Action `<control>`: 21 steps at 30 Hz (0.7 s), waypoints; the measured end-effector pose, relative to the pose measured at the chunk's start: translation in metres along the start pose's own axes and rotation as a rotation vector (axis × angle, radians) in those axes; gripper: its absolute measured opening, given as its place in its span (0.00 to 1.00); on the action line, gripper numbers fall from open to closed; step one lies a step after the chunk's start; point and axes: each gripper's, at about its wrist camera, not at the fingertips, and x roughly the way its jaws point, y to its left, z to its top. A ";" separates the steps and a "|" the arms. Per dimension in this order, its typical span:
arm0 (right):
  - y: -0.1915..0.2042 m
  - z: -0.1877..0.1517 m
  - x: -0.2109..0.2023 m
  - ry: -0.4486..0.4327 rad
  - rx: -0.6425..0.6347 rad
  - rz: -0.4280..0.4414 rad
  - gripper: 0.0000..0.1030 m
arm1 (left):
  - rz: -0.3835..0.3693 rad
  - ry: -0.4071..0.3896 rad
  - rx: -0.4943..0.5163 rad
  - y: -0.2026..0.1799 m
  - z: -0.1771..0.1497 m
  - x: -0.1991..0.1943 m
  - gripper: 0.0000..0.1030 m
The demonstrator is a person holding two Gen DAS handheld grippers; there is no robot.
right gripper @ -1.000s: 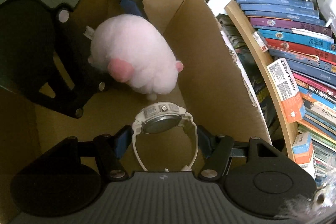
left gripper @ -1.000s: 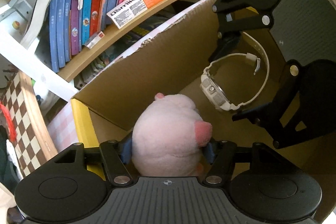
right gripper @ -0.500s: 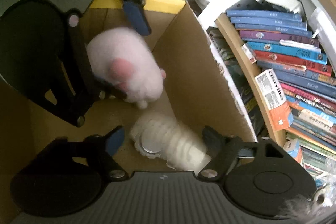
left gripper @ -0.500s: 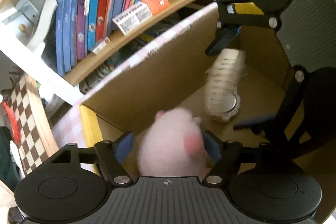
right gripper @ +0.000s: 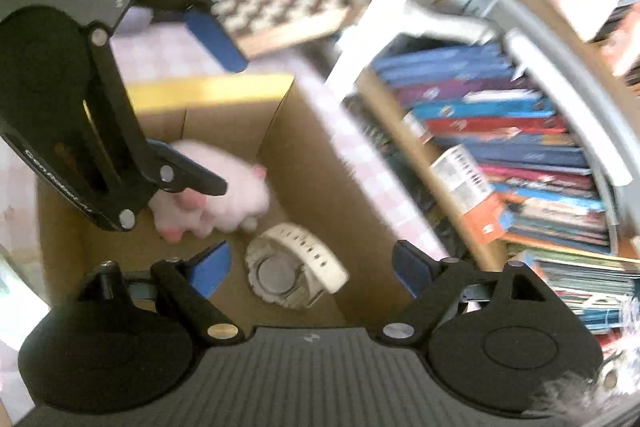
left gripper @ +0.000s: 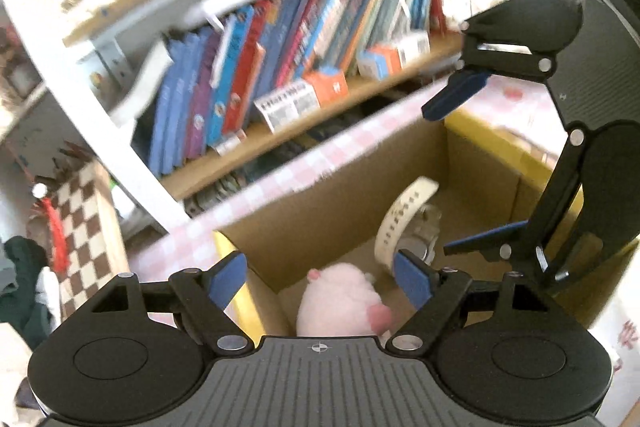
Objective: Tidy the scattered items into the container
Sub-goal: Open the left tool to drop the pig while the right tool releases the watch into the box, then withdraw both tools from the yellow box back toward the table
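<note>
Left gripper [left gripper: 320, 277] hangs over the box [left gripper: 320, 195] w/ fingers spread wide, nothing between them. Below it the pink plush [left gripper: 340, 305] lies on the box floor, near the yellow-edged end wall. Just right of it, apart from the plush by a small gap, the white watch [right gripper: 292, 267] lies on its side, caseback up, close to the long wall on the bookshelf [left gripper: 280, 67] side. Right gripper [right gripper: 312, 269] is above the watch, fingers likewise parted and empty.

So both items seen here already sit inside the box; whether more stuff lies scattered outside can't be told, as neither view shows much beyond the box and shelf.

Judgement: if this is a let-go, doing it well means lifting both grippers straight up, fingers kept apart, clear of the cardboard walls and of each other, since they sit close over a narrow box. Views are blurred, so finer detail is unclear.
</note>
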 end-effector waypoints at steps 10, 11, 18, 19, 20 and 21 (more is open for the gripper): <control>0.014 0.014 -0.088 -0.187 0.132 -0.074 0.85 | 0.023 -0.166 -0.098 0.003 -0.008 -0.083 0.82; 0.017 0.014 -0.094 -0.196 0.146 -0.078 0.85 | 0.026 -0.173 -0.106 0.002 -0.012 -0.089 0.82; 0.040 0.012 -0.125 -0.224 0.246 -0.154 0.85 | 0.041 -0.223 -0.163 -0.003 -0.040 -0.133 0.82; 0.043 0.011 -0.129 -0.227 0.264 -0.163 0.85 | 0.044 -0.230 -0.171 -0.003 -0.044 -0.139 0.82; 0.046 0.009 -0.134 -0.232 0.288 -0.172 0.85 | 0.046 -0.238 -0.179 -0.004 -0.048 -0.145 0.82; 0.050 0.008 -0.139 -0.236 0.310 -0.181 0.85 | 0.048 -0.245 -0.187 -0.005 -0.052 -0.152 0.82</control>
